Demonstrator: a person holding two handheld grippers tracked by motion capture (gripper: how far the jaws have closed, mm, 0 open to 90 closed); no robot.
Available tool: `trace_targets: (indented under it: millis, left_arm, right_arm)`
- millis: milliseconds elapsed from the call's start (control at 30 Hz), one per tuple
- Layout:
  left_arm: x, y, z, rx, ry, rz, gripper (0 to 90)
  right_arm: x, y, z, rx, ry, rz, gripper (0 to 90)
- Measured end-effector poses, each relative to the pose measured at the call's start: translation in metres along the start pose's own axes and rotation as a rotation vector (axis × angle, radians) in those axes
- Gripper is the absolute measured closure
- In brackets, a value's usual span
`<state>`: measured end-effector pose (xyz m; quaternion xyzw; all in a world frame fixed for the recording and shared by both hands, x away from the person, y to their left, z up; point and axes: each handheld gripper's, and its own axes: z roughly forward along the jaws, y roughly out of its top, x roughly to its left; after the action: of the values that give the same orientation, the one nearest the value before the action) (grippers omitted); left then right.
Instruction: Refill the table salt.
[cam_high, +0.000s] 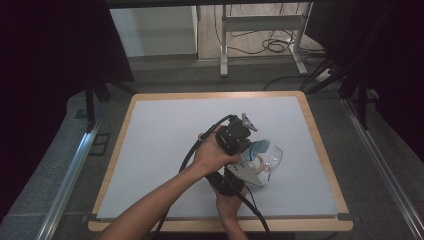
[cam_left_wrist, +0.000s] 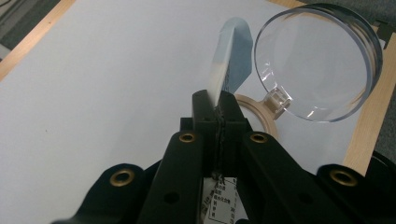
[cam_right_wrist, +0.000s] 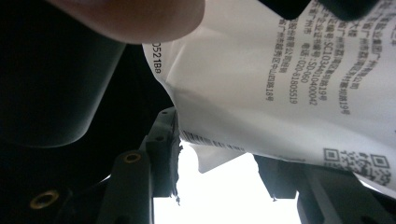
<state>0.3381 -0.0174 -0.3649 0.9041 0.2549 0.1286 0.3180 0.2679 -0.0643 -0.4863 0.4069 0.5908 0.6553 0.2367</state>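
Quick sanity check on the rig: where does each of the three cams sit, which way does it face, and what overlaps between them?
High view: above the person's side, looking forward and down on the table; both forearms, left gripper, right gripper.
Left gripper view: rides the left gripper, looks along its closed jaws at the packet and clear glass.
Right gripper view: rides the right gripper, looks up at the packet's printed face; a finger on top.
Shared: packet in all three; glass in high and left.
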Motion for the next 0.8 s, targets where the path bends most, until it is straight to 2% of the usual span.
trace_targets:
  millis: [800]
  left_arm:
    - [-0.0012,-0.0001,0.0070,0.015,0.001,0.005,89.2]
  right_arm:
    - [-0.0031,-0.0038,-0.0009,0.000,-0.002,0.019,54.3]
